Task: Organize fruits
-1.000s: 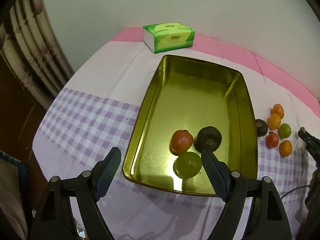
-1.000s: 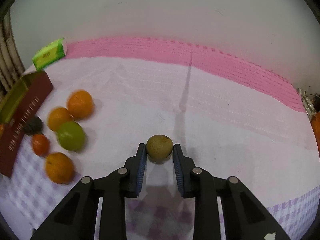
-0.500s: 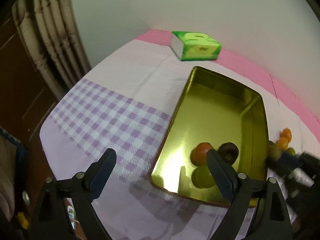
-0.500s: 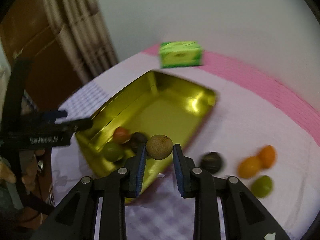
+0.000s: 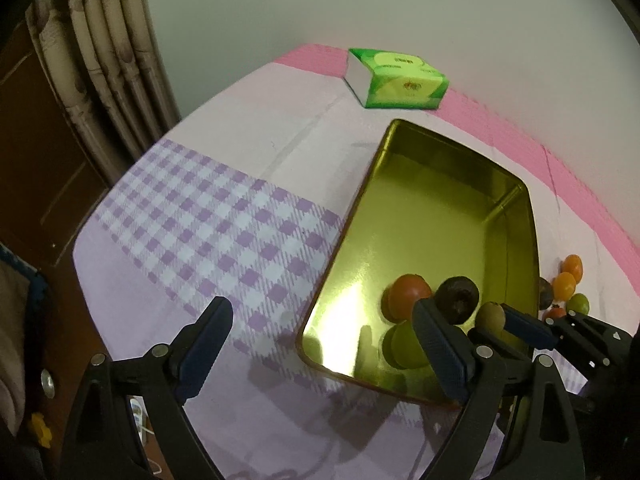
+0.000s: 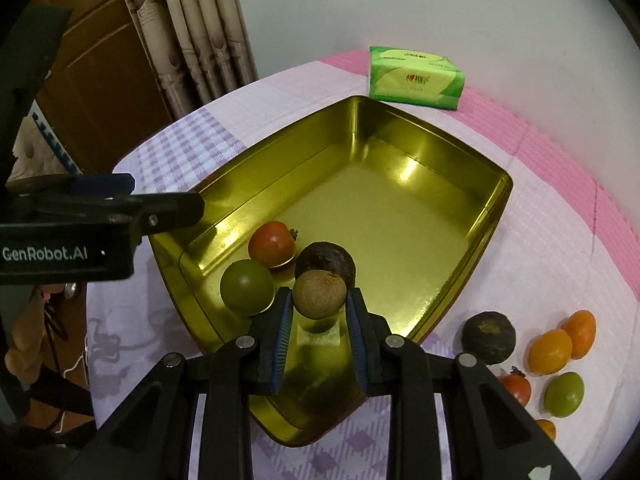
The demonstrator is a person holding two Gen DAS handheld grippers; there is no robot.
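The tin [image 6: 472, 216] was shiny gold inside. In it lay a red tomato [image 6: 272, 245], a green fruit [image 6: 247, 287] and a dark brown fruit [image 6: 332, 261]; the kiwi [image 6: 319, 294] was fuzzy brown. The cloth [image 5: 208, 216] was lilac-and-white check with a pink border. The tissue pack [image 6: 416, 78] was green. The oranges [image 6: 562, 346] were orange.

Brown kiwi [image 6: 319, 294] pinched above gold tin [image 6: 472, 264]; red, green, dark fruits inside.

A table [image 6: 560, 240] carries a tin [image 6: 496, 208] and tissues [image 6: 416, 80] beyond the fingers, loose fruits [image 6: 552, 352] to their right.
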